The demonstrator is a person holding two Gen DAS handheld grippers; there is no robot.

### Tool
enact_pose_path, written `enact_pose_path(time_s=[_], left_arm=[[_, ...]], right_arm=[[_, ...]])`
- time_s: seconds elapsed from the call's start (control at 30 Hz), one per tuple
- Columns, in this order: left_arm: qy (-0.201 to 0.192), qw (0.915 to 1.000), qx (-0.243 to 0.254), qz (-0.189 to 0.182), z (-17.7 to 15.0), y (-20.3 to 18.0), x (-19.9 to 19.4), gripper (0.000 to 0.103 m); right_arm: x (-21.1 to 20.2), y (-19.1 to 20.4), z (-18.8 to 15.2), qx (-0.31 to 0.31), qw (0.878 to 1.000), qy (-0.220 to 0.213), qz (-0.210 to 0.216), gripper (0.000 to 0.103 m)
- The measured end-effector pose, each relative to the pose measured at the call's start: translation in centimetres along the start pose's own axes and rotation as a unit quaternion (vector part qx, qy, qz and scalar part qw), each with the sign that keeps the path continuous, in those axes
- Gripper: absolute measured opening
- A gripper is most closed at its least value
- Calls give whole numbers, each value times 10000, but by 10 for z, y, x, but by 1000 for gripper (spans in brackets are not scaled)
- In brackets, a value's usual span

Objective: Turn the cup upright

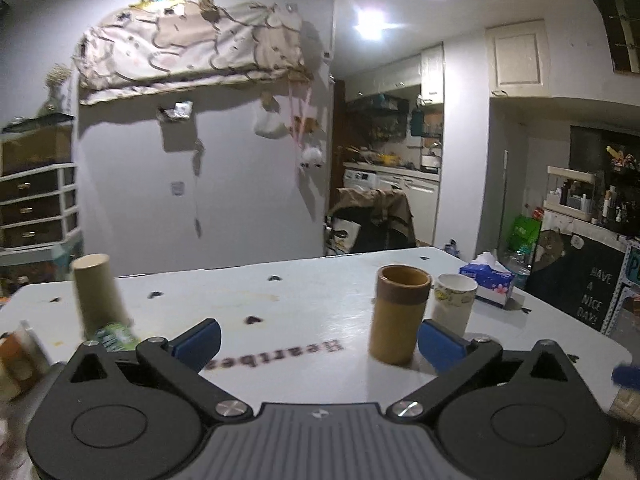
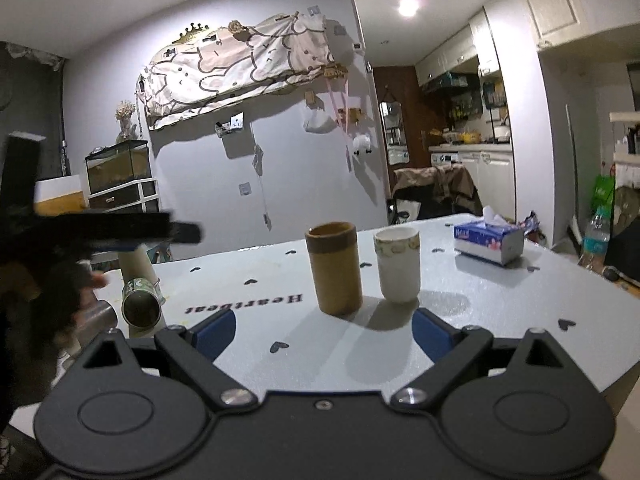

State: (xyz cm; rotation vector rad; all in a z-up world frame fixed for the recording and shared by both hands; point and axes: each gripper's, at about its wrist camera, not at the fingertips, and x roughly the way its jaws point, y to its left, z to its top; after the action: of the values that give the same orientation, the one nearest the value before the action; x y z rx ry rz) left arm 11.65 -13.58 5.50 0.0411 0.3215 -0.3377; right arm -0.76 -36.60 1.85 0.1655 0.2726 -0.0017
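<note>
A tan bamboo cup [image 1: 399, 312] stands upright, mouth up, on the white table [image 1: 304, 312]; it also shows in the right wrist view [image 2: 335, 268]. A white paper cup [image 1: 454, 300] stands upright just right of it, also in the right wrist view [image 2: 398, 264]. A green-labelled cup [image 2: 141, 302] lies on its side at the table's left, mouth toward the camera. My left gripper [image 1: 318, 346] is open and empty, the bamboo cup near its right finger. My right gripper [image 2: 324, 334] is open and empty, short of both upright cups.
A beige paper tube [image 1: 98, 296] stands at the table's left. A blue tissue box [image 2: 488, 238] sits at the far right of the table. A metal cup [image 2: 98, 318] lies at the left edge. The left gripper's body appears blurred at the right wrist view's left side.
</note>
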Motion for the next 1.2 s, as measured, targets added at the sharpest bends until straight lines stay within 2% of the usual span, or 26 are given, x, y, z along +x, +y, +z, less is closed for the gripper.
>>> enact_pose_path(time_s=[0.23, 0.43, 0.67, 1.2], left_arm=[[-210, 9994, 134, 257, -28, 5, -49, 103], [-146, 9993, 48, 332, -45, 6, -69, 103], [9, 9993, -51, 371, -59, 6, -79, 103], [-21, 9985, -166, 514, -62, 11, -89, 103]], right_arm=[[-12, 15, -1, -327, 9991, -223, -164, 98], [-17, 21, -5, -411, 9984, -268, -297, 103], [-22, 26, -10, -494, 9977, -274, -374, 103], [-30, 22, -12, -580, 9964, -281, -551, 103]])
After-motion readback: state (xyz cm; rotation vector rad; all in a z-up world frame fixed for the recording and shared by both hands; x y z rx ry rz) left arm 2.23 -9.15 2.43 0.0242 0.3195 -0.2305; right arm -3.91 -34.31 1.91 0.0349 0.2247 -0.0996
